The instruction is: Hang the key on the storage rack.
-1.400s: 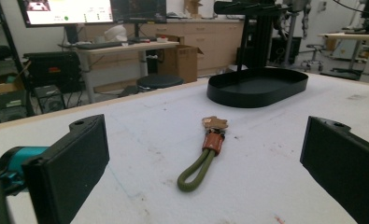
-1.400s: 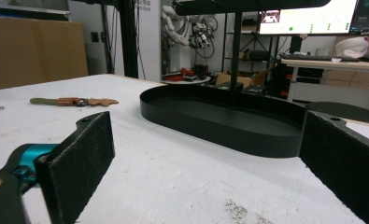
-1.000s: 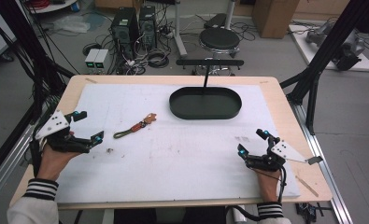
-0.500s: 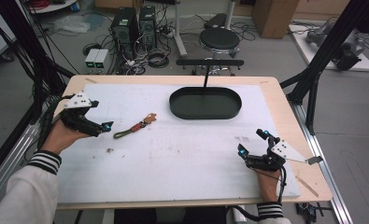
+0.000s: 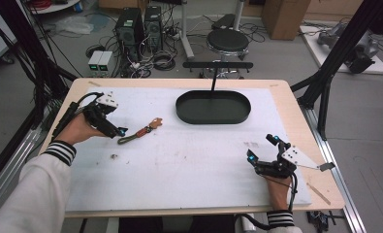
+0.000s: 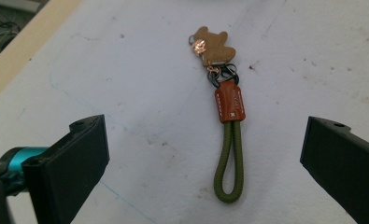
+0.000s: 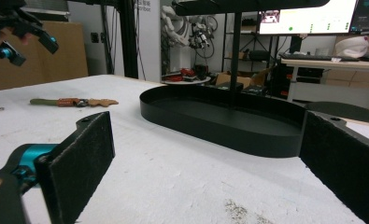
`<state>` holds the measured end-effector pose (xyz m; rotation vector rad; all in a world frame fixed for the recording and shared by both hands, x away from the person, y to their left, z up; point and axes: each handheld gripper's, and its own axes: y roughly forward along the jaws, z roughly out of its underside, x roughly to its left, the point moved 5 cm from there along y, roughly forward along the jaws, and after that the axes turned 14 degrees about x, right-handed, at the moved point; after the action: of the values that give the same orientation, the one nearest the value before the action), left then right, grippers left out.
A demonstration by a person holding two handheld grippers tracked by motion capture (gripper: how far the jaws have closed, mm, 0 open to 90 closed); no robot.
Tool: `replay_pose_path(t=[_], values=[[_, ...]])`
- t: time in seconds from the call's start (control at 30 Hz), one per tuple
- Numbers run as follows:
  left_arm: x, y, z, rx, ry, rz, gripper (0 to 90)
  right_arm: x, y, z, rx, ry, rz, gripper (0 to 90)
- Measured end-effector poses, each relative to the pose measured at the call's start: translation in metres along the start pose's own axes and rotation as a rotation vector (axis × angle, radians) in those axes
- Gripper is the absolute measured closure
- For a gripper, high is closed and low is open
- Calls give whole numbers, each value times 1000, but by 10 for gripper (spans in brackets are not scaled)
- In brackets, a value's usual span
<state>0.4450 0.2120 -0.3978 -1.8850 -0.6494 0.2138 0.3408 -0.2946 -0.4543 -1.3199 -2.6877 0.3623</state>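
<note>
The black oval tray (image 5: 213, 108) at the far side has nothing in it. The key strap (image 5: 139, 131) lies on the white mat, left of the tray. The left gripper (image 5: 117, 131) hangs just above the strap, jaws spread wide. The right gripper (image 5: 263, 149) rests near right, jaws spread.

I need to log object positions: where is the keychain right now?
In the high view the keychain lies on the white mat, left of the black tray, just ahead of the open left gripper.
</note>
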Motion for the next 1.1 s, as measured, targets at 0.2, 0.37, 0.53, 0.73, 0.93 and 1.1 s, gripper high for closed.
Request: replay_pose_path(t=[0.2, 0.37, 0.53, 0.73, 0.93, 1.1], values=[[0, 14, -5, 70, 18, 28, 33, 0, 0, 0, 0, 2, -1, 29], [-1, 21, -7, 102, 26, 32, 33, 0, 0, 0, 0, 2, -2, 29], [-4, 29, -7, 145, 37, 48, 92, 0, 0, 0, 0, 0, 0, 29], [-8, 40, -4, 216, 58, 54, 120, 0, 0, 0, 0, 2, -1, 29], [-10, 46, -3, 254, 68, 58, 162, 0, 0, 0, 0, 1, -1, 29], [-11, 49, -2, 287, 78, 60, 227, 0, 0, 0, 1, 8, -1, 29]])
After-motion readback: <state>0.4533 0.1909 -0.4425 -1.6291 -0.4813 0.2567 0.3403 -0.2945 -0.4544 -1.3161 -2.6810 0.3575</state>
